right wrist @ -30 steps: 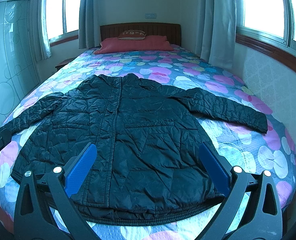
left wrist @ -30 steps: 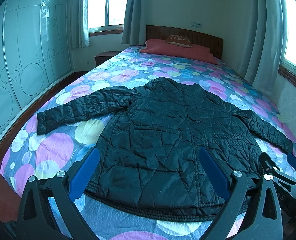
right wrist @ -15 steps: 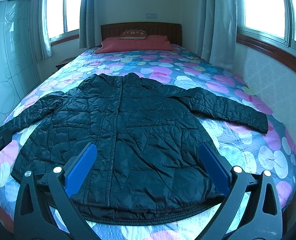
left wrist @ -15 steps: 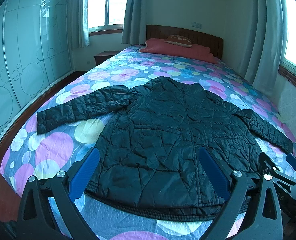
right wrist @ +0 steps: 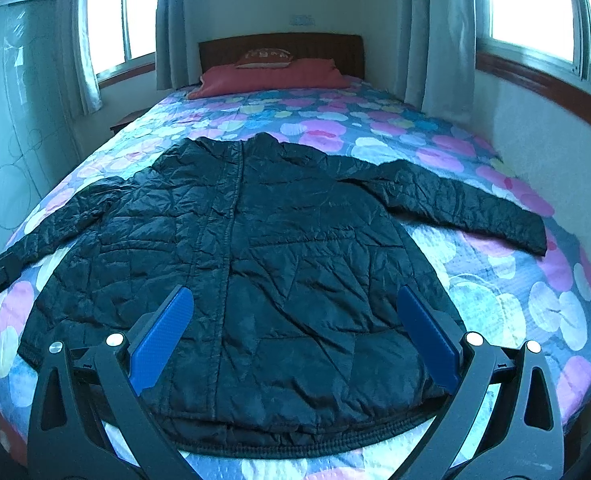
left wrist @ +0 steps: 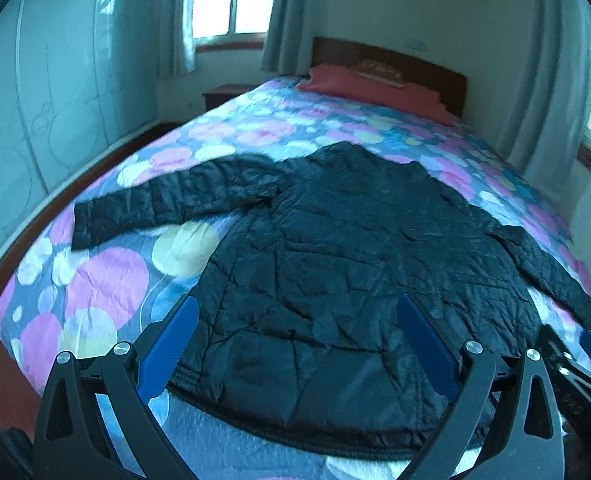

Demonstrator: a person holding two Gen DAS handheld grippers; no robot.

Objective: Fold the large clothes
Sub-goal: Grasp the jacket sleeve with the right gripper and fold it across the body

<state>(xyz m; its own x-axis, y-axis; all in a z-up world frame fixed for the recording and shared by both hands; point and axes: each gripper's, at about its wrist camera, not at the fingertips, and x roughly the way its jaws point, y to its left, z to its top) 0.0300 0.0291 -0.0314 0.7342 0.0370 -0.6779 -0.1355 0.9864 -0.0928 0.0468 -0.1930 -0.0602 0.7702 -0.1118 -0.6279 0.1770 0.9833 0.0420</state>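
Two grippers, left gripper (left wrist: 295, 344) and right gripper (right wrist: 295, 336), spread wide, empty, above flat black jacket (right wrist: 255, 264) on bed (right wrist: 495, 300).

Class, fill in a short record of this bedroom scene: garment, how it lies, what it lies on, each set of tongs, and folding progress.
garment: dark quilted jacket
how it lies: flat, both sleeves spread out
surface: bed with a circle-patterned cover
also on bed: red pillow at the headboard
left tongs: open, empty, above the hem
right tongs: open, empty, above the hem
folding: not yet begun
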